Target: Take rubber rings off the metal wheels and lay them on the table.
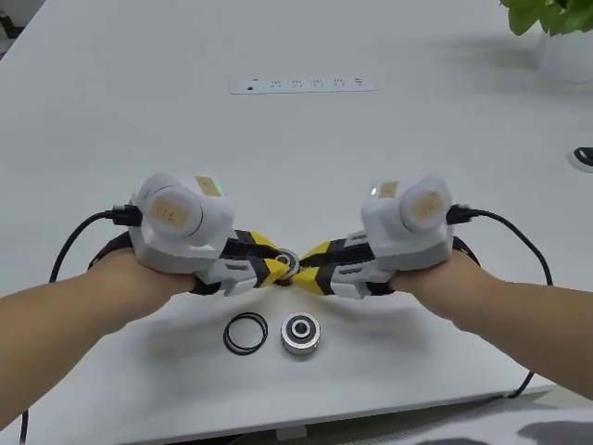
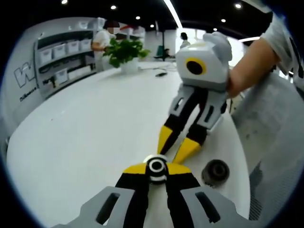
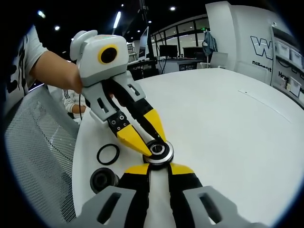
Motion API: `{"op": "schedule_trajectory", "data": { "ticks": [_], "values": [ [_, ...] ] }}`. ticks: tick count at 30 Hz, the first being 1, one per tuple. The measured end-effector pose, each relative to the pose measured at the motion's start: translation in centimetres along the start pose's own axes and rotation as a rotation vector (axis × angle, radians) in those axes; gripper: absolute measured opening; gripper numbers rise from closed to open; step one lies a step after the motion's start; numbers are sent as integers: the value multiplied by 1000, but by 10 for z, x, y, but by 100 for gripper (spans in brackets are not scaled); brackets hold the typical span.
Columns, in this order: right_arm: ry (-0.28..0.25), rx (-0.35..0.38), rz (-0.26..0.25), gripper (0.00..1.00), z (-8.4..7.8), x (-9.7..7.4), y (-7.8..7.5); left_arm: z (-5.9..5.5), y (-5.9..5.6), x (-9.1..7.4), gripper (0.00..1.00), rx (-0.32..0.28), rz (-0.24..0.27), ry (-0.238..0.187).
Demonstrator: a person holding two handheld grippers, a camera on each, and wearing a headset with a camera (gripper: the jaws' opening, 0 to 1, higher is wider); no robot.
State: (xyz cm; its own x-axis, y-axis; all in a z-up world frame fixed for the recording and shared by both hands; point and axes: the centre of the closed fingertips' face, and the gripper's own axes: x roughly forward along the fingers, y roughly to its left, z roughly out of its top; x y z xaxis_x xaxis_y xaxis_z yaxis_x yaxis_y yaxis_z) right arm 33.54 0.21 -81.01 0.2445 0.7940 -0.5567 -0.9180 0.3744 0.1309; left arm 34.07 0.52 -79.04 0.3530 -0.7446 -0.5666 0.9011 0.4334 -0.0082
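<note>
A small metal wheel (image 1: 285, 262) with a black rubber ring around its rim hangs above the table between both grippers. My left gripper (image 1: 275, 270) is shut on the wheel (image 2: 156, 168), which sits between its yellow tips. From the other side, my right gripper (image 1: 302, 269) is closed onto the black rim of that wheel (image 3: 158, 152). Below them on the table lie a loose black rubber ring (image 1: 246, 333) and a bare metal wheel (image 1: 300, 333). The loose ring (image 3: 108, 154) and the bare wheel (image 3: 104, 179) lie left of my right jaws.
The white table (image 1: 306, 158) stretches far ahead, with its front edge close below the loose parts. A socket strip (image 1: 302, 84) is set in its middle. A potted plant (image 1: 554, 17) and a dark object (image 1: 584, 158) stand at the far right.
</note>
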Motion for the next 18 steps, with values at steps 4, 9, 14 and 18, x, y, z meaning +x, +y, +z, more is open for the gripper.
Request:
{"op": "schedule_trajectory", "data": {
  "ticks": [4,9,14,18],
  "values": [
    [0,7,-2,6,0,0,-1,0,0,0,13,-3,1,-1],
    [-4,37,-6,3,0,-1,-4,0,0,0,13,-3,4,-3],
    [-4,56,-8,1,0,-2,-3,0,0,0,13,4,8,1],
    [-7,100,-6,0,-1,-3,-4,-1,0,0,13,4,10,1]
  ]
}}
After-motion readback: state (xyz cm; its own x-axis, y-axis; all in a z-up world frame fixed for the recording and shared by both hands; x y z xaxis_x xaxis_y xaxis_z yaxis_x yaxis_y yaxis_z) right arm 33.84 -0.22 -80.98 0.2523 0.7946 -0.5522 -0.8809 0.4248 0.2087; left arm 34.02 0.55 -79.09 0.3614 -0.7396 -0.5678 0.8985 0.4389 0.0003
